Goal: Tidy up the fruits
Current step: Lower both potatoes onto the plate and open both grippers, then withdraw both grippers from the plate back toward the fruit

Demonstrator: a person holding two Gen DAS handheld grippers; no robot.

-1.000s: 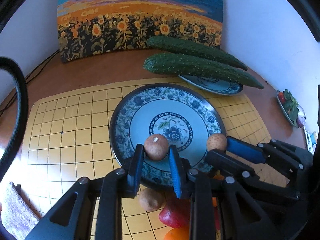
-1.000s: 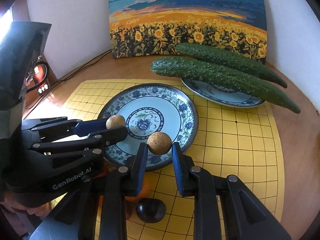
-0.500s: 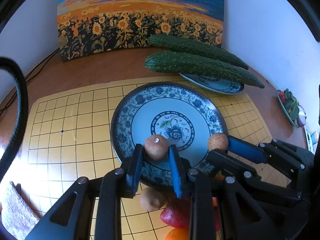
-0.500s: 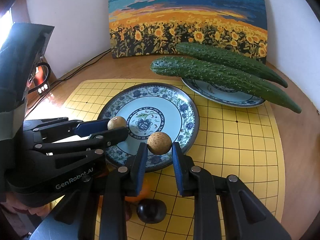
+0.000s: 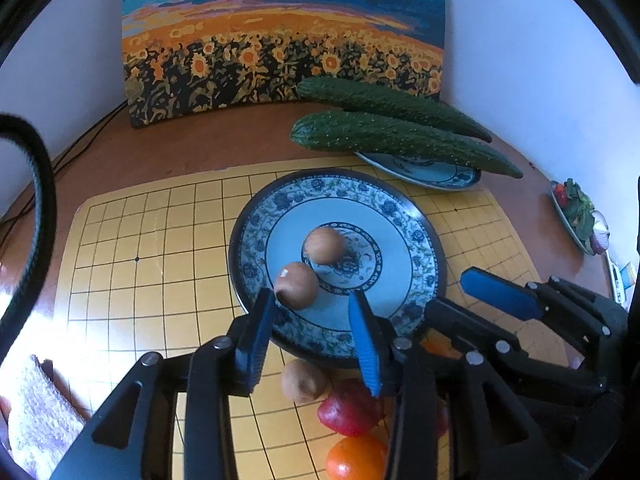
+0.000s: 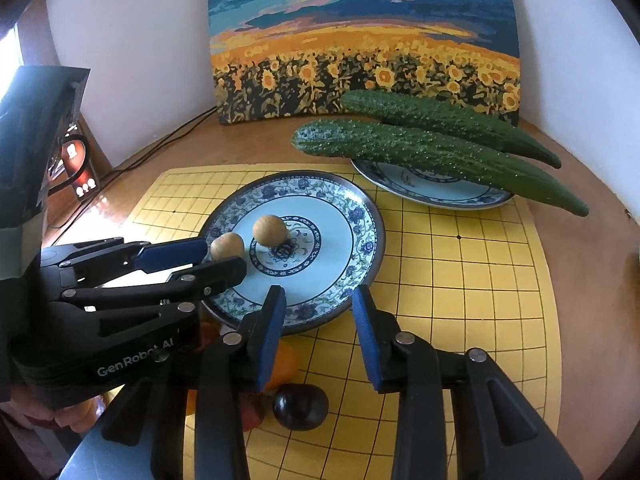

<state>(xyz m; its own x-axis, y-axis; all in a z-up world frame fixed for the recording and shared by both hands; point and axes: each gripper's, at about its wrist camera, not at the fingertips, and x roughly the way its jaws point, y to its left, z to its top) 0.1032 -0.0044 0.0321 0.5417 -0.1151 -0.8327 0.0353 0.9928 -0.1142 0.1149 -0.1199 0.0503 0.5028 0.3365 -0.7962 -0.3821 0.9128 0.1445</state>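
Two round brown longans are on the blue-patterned plate. One longan rests at the plate's centre. The other longan lies against the left pad of my left gripper, whose jaws are opening and stand wider than the fruit. My right gripper hovers over the plate's near rim; its jaws are opening with nothing between them. In the right wrist view the centre longan sits free and the second longan is at the left gripper's tips.
More fruit lies before the plate on the yellow grid mat: a brown fruit, a red one, an orange, a dark plum. Two cucumbers lie across a second plate. A painting leans on the wall.
Both grippers have opened and let go of their longans. The right one's fruit now lies at the plate's centre; the left one's has slipped down against its left pad.
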